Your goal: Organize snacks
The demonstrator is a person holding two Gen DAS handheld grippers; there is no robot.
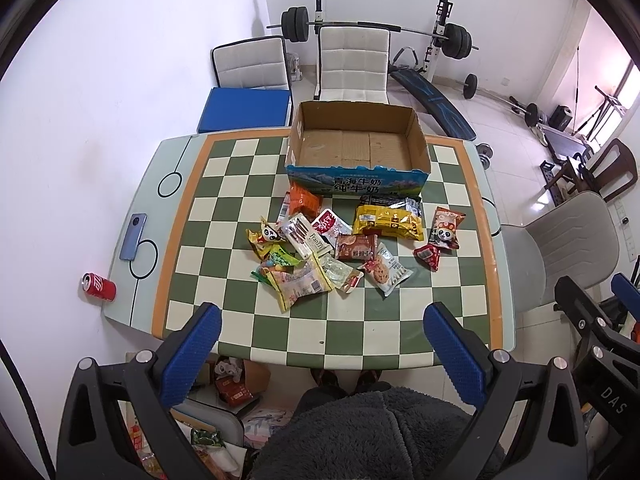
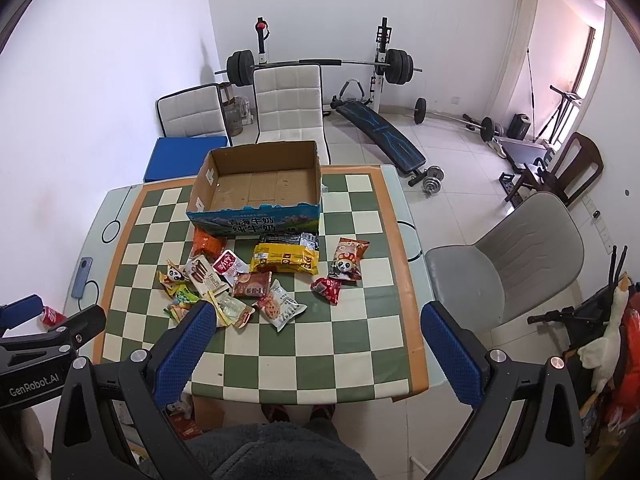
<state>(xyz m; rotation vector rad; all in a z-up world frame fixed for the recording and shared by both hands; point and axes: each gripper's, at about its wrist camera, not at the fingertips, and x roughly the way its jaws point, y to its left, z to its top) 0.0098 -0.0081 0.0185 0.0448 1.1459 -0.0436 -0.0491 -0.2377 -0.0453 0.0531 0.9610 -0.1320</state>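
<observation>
Snack packets [image 1: 336, 250] lie in a loose heap on the checkered table [image 1: 360, 344], just in front of the open cardboard box [image 1: 356, 148], which stands bare inside at the far edge. I hold my left gripper [image 1: 322, 346] high above the near edge, jaws spread wide and gripping nothing. My right gripper [image 2: 316, 344] hangs at the same height, jaws also wide apart and bare. A yellow bag [image 1: 388, 222] sits nearest the box, a cookie packet [image 1: 386, 270] nearer me. Off to the left, a red can [image 1: 98, 285] lies on the floor beside a phone [image 1: 133, 237] on the table.
</observation>
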